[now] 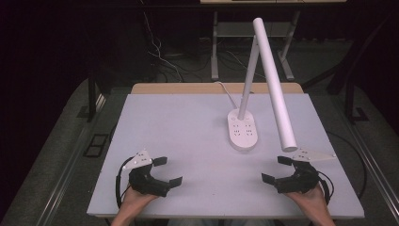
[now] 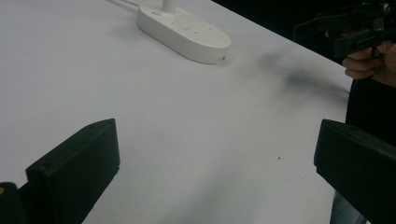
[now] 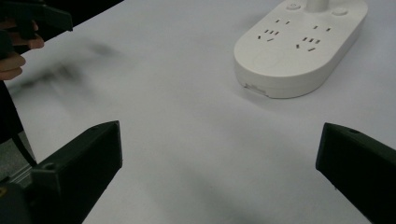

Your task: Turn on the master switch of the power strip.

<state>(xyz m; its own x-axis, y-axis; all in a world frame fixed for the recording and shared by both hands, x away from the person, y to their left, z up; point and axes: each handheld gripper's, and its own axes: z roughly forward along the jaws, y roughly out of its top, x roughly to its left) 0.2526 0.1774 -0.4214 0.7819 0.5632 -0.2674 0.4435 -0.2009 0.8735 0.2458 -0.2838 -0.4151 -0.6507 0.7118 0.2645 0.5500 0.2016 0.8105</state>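
- Lamp base (image 1: 243, 130): white oval w/ socket holes on top, flat on bench (image 1: 188, 141), right of centre, nearer far edge than near edge.
- Lamp post (image 1: 248, 80) rises from far end of base, leaning a bit right; long white lamp head (image 1: 275, 84) slopes down from top twd near-right, lower end hanging over bench btwn base and right edge, not touching the surface.
- White cord (image 1: 226, 92) runs from base twd far edge.
- Right claw (image 1: 276, 169): near the near-right corner, held in person's right hand (image 1: 308, 197). Jaws wide apart, nothing btwn them. Base lies ahead and to its left, well apart; in right gripper view base (image 3: 299, 46) sits upper right, beyond the jaws' gap, bare bench btwn jaws.
- Lamp head's lower end is above and just beyond right claw, just beside its grey plate (image 1: 313, 155) in high view; touching or not – can't tell.
- Left claw (image 1: 167, 170): near the near-left corner, in left hand (image 1: 136, 200), jaws also spread wide, gripping nothing. Base is ahead and to its right, farther off than from right claw; left gripper view has base (image 2: 187, 32) at top, well past the jaws.
- The two claws well apart along near edge, both low over bench; resting on it or hovering – can't tell.
- Dark smudgy shadows on bench near each claw in the gripper views.
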